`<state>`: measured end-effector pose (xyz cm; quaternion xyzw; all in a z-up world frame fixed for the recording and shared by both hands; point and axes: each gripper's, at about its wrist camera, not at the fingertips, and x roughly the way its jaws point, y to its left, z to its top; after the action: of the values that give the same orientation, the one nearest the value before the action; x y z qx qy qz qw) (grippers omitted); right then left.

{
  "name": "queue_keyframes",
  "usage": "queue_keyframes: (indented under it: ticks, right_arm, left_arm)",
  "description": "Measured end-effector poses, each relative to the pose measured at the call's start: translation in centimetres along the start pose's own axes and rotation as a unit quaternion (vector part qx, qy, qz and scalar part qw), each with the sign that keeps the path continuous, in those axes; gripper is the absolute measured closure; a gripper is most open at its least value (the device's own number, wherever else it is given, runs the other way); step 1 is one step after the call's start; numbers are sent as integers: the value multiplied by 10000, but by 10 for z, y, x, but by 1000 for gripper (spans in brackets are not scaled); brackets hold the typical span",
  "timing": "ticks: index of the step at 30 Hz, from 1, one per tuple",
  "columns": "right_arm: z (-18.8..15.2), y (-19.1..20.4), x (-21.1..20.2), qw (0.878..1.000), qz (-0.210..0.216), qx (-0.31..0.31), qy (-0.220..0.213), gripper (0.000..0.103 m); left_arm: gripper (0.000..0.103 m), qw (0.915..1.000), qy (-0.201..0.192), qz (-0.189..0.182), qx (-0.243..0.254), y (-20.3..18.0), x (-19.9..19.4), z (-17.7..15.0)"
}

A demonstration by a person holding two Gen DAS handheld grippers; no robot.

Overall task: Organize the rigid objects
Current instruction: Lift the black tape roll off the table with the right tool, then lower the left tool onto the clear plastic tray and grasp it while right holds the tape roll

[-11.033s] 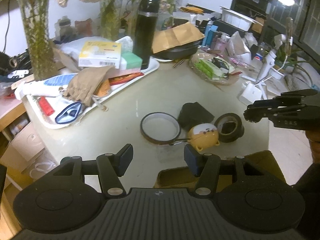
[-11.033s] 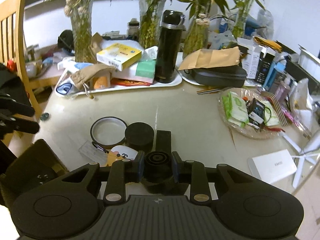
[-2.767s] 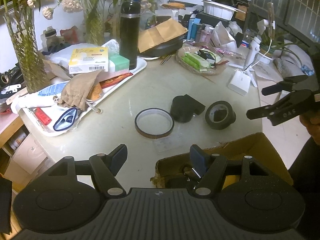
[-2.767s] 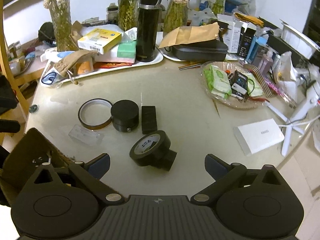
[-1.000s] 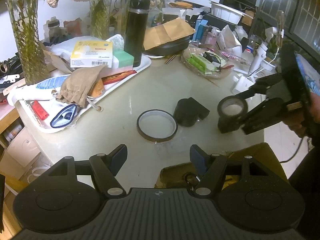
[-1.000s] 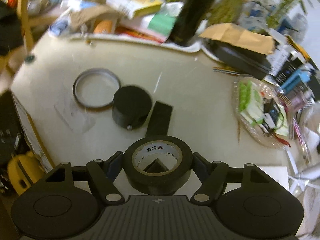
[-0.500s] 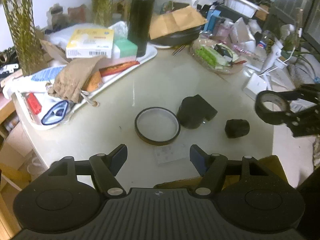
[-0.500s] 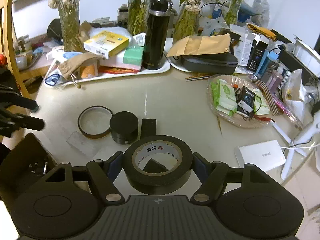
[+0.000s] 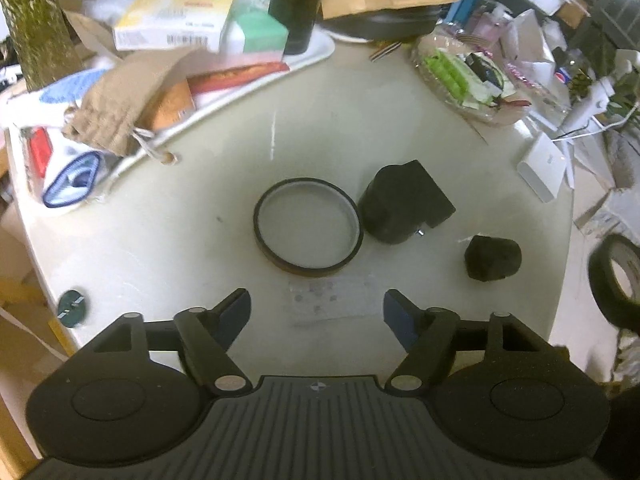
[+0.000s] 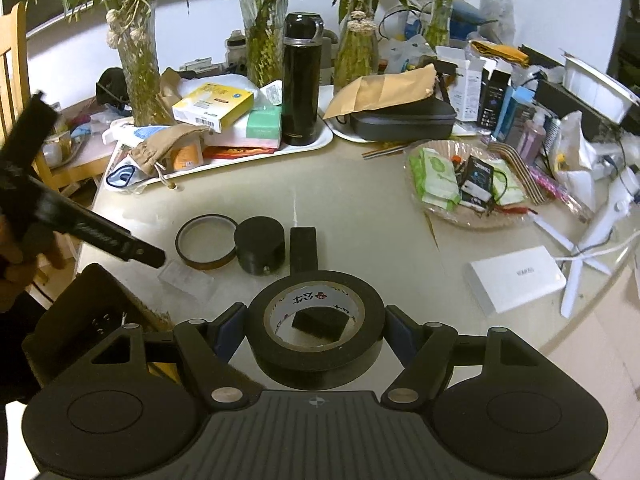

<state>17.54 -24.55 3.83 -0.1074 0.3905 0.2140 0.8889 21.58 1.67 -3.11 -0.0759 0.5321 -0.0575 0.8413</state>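
Looking down through the left wrist view, the left hand-held gripper [image 9: 316, 312] stands empty with its jaws apart, having just been opening, and nothing lies between them but a clear flat packet [image 9: 330, 298] on the counter [image 9: 160, 232]. Just above it, at frame centre, lies a thin brown tape ring [image 9: 308, 232], touching a black round block [image 9: 404, 204] to its right; a small dark lump [image 9: 493, 258] sits apart toward the lower right. That ring looks light, stiff and low, so I judge a pinch across its outer rim would suit best, as its flat wall may slip.

Turning to the right wrist view, the right hand-held gripper [image 10: 316, 332] is clamped on a black tape roll [image 10: 316, 344] at lower centre, pads on opposite sides of its outer wall. Rigid and fairly light, it should carry well. A cardboard box [image 10: 92, 312] waits at lower left, probably its destination.
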Motion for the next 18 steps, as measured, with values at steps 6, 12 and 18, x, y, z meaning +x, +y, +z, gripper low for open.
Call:
queue_keyframes:
  ticks: [6, 12, 18]
  right_arm:
    - [-10, -6, -13, 9998, 43, 179, -65, 27]
    - [-12, -11, -16, 9994, 102, 324, -121, 27]
    - [-14, -12, -17, 9991, 141, 368, -146, 27]
  left_arm:
    - [26, 9995, 282, 122, -32, -14, 24, 6]
    - [26, 9981, 555, 260, -117, -23, 49, 8]
    - [25, 9966, 616, 526, -161, -28, 60, 9]
